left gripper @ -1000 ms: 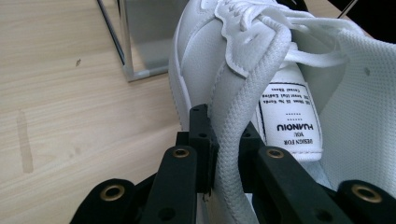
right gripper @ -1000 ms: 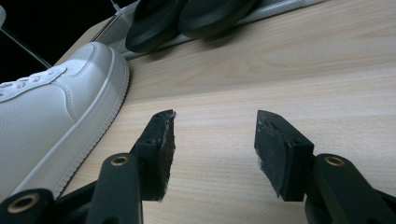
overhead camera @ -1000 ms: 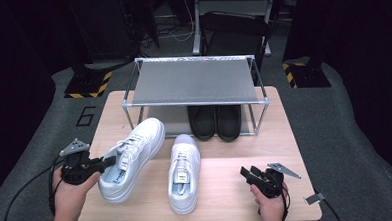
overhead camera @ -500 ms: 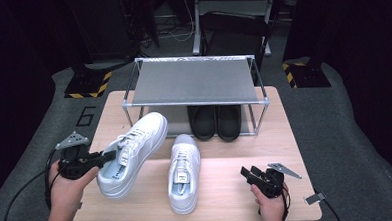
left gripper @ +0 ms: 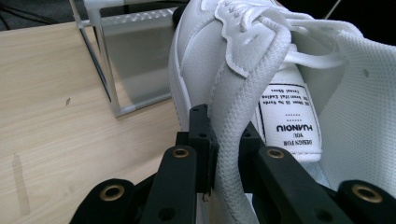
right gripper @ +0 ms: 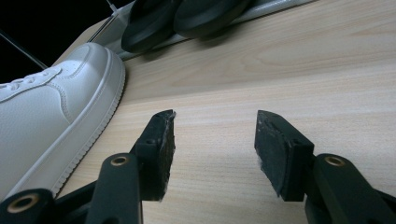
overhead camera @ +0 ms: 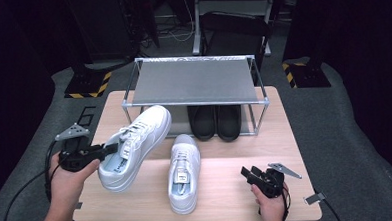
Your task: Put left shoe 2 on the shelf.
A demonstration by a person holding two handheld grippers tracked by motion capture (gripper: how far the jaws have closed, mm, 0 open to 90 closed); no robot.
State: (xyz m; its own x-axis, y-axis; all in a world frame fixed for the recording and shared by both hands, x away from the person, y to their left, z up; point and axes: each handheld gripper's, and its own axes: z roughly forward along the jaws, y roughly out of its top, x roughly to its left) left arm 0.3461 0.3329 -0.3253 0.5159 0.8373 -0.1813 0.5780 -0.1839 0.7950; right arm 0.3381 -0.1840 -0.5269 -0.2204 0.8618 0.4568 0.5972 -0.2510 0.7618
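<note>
My left gripper (overhead camera: 104, 149) is shut on the padded collar of a white sneaker (overhead camera: 135, 142) and holds it tilted above the table's left side, toe toward the rack. In the left gripper view the jaws (left gripper: 223, 128) pinch that collar edge of the sneaker (left gripper: 280, 70), beside the tongue label. The second white sneaker (overhead camera: 183, 173) lies flat on the wooden table (overhead camera: 227, 189) at the middle front. My right gripper (overhead camera: 249, 175) rests near the front right, open with nothing between its jaws (right gripper: 212, 140); the flat sneaker's toe (right gripper: 51, 107) is to its left.
A metal shoe rack (overhead camera: 192, 80) with a grey shelf stands at the back of the table. A pair of black shoes (overhead camera: 215, 120) sits under it on the right half; they also show in the right gripper view (right gripper: 187, 14). A rack leg (left gripper: 100, 60) is near the held sneaker.
My left gripper has lifted the held sneaker a little and drawn it slightly left. The right gripper and the other sneaker have not moved.
</note>
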